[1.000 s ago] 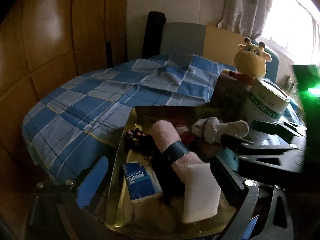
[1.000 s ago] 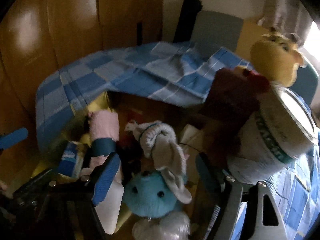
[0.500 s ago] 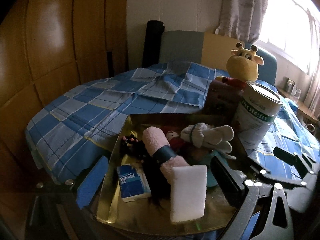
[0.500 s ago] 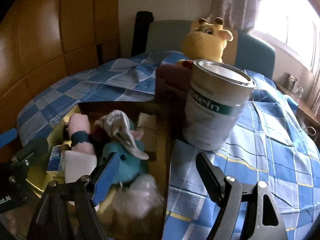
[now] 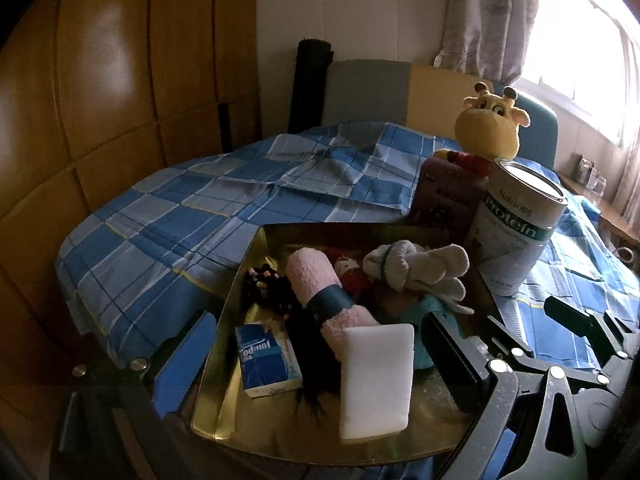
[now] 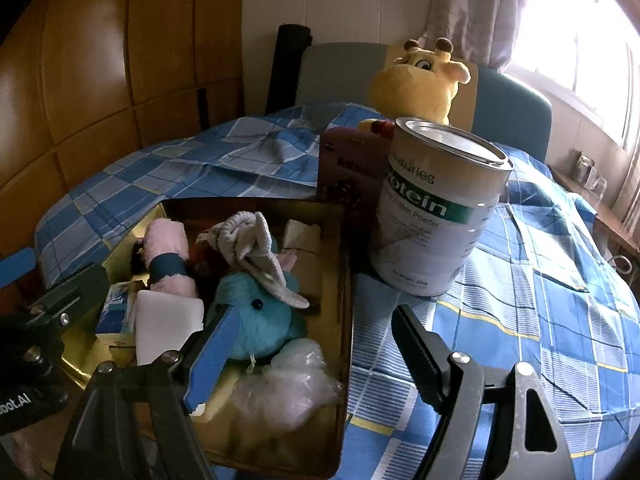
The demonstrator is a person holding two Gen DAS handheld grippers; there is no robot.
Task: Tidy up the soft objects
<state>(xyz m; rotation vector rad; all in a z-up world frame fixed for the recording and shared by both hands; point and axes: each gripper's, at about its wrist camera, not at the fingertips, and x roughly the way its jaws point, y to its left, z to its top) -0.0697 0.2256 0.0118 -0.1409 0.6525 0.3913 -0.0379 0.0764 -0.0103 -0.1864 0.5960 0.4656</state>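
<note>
A gold tray [image 5: 240,280] on the checked cloth holds a pink rolled towel [image 5: 320,284] with a blue band, a white sponge [image 5: 376,376], a tissue pack [image 5: 266,360], a white knitted glove [image 5: 416,268] and a teal plush [image 6: 256,320]. Crumpled clear plastic [image 6: 288,384] lies at the tray's near right corner. My left gripper [image 5: 320,364] hangs open over the tray's near left part, gripping nothing. My right gripper [image 6: 314,356] is open above the tray's right rim [image 6: 346,280], its blue pad in front of the teal plush, holding nothing.
A protein powder can [image 6: 436,208] stands right of the tray, with a maroon box [image 6: 348,168] and a yellow giraffe plush [image 6: 416,80] behind it. Blue checked cloth [image 6: 540,320] covers the table. Wooden panels sit left, a chair back behind.
My right gripper has drawn back from close over the teal plush and swung right, bringing the can and cloth into view. The left gripper pulled back slightly. Nothing was picked up.
</note>
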